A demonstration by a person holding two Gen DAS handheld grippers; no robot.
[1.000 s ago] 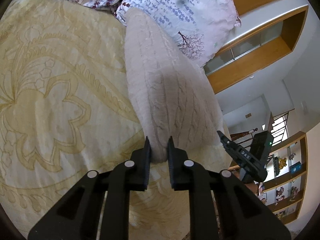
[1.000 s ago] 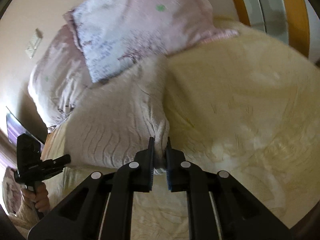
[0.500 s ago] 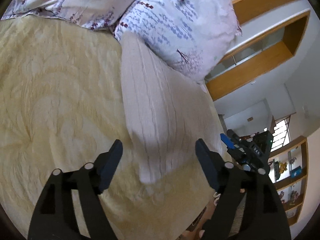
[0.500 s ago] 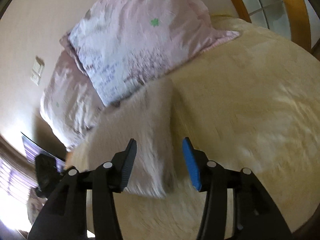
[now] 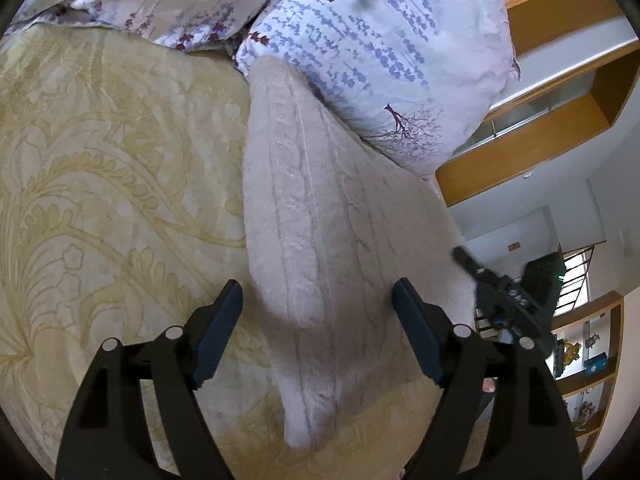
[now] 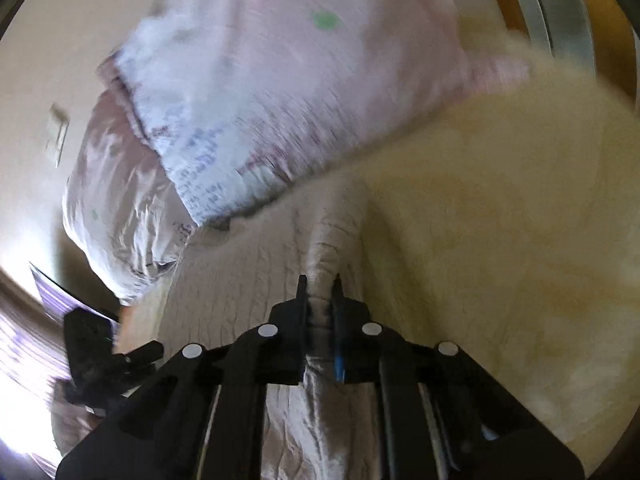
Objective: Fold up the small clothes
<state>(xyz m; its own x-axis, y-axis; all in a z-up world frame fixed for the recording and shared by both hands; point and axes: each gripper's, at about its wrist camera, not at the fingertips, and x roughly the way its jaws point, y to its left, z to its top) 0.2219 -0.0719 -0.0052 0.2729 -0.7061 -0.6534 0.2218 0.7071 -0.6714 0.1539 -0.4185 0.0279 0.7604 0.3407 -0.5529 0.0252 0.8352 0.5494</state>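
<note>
The wide yellow bedspread with a woven leaf pattern [image 5: 100, 200] carries the pale cream cable-knit garment [image 5: 320, 216], which lies folded lengthwise from the near edge of the bed to the far floral pillows in white, pink and blue [image 5: 380, 40]. The left gripper [image 5: 318, 300] stands above the near part of the knit with its fingers spread wide, one on each side of the folded strip and touching nothing. The right gripper [image 6: 320, 284] has its fingers pressed together on a raised ridge of the knit; this view is blurred, so probably only the top layer is caught, but I cannot be sure.

To do this fold well, I think the left gripper should come down and pinch the near edge at the same level as the right, so both ends lift together and the strip does not twist.

Half a second ago both grippers were open; one second ago both were pinching the near edge
</note>
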